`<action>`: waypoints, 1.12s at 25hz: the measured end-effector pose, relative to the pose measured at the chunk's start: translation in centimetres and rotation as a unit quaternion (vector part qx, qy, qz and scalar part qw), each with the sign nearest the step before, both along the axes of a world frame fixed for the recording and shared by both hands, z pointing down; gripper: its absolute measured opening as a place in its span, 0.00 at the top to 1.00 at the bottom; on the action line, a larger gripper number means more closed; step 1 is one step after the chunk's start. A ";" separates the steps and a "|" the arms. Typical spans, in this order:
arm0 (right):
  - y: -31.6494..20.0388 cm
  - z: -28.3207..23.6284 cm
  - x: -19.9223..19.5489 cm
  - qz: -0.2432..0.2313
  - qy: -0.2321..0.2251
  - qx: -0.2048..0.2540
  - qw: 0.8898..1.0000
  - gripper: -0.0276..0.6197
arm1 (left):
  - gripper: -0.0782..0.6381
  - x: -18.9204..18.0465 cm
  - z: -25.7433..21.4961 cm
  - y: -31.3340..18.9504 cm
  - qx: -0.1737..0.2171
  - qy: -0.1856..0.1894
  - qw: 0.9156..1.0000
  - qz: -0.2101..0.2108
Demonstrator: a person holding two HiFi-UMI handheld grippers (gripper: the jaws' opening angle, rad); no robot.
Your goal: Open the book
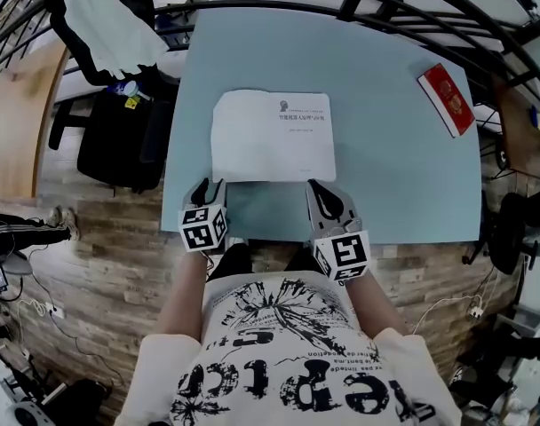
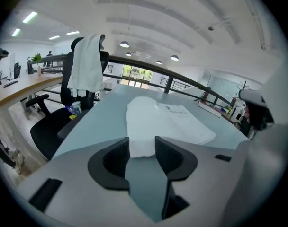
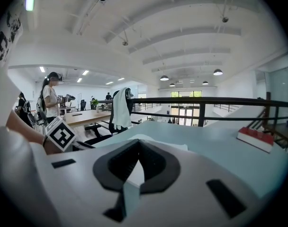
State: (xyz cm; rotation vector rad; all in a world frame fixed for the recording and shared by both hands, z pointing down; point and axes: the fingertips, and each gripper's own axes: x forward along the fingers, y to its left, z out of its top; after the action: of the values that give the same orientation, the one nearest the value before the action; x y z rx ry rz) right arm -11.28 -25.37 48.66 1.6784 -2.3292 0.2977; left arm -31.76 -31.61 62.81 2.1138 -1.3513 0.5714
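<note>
The book lies open mid-frame on the counter. The left claw gapes empty, and the right claw is pinched closed.

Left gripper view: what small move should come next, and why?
Probably ease the left gripper forward and close its fingers on the book's near corner: the fingers stand apart with that corner showing between their tips, and the book lies flat on the table.
</note>
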 end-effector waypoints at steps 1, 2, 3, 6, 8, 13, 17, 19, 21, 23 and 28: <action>-0.2 -0.2 0.0 -0.002 0.000 0.002 1.000 0.94 | 0.66 0.0 -1.2 -0.3 0.018 0.002 1.000 -0.002; -0.4 -0.4 0.0 -0.003 0.001 0.005 1.000 0.94 | 0.66 0.1 -2.4 -0.7 0.034 0.004 0.999 -0.002; -0.6 -0.8 0.0 -0.006 0.002 0.008 1.000 0.94 | 0.66 0.3 -3.6 -1.0 0.049 0.006 0.999 0.000; -1.1 -1.9 0.0 -0.010 0.003 0.022 1.000 0.94 | 0.66 1.5 -7.3 -1.7 0.093 0.013 0.995 0.017; -1.3 -2.8 0.1 -0.012 0.003 0.034 0.999 0.94 | 0.70 2.5 -9.7 -1.9 0.119 0.023 0.992 0.027; -1.6 -5.3 0.9 -0.011 0.000 0.067 0.998 0.94 | 0.80 5.4 -15.5 -1.8 0.182 0.067 0.979 0.061; -1.7 -7.7 1.9 0.003 -0.033 0.086 0.996 0.94 | 0.85 7.6 -19.7 -1.0 0.230 0.087 0.964 0.103; -1.7 -8.9 2.7 0.007 -0.025 0.103 0.994 0.94 | 0.85 8.8 -21.7 -0.8 0.254 0.092 0.956 0.115; -1.7 -9.9 3.5 0.007 -0.012 0.118 0.993 0.94 | 0.85 9.7 -23.6 -0.5 0.276 0.096 0.948 0.123; -1.7 -10.5 4.2 0.008 -0.006 0.127 0.992 0.94 | 0.85 10.5 -25.1 -0.2 0.297 0.091 0.942 0.131; -1.8 -11.1 5.9 0.016 0.007 0.132 0.991 0.94 | 0.85 12.1 -27.1 0.5 0.319 0.102 0.930 0.150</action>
State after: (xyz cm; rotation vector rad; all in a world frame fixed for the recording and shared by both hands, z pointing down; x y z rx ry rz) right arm -5.40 -27.18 37.60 1.8288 -2.4205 -0.0195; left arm -19.62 -31.07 35.66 2.8400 -1.2024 -0.0028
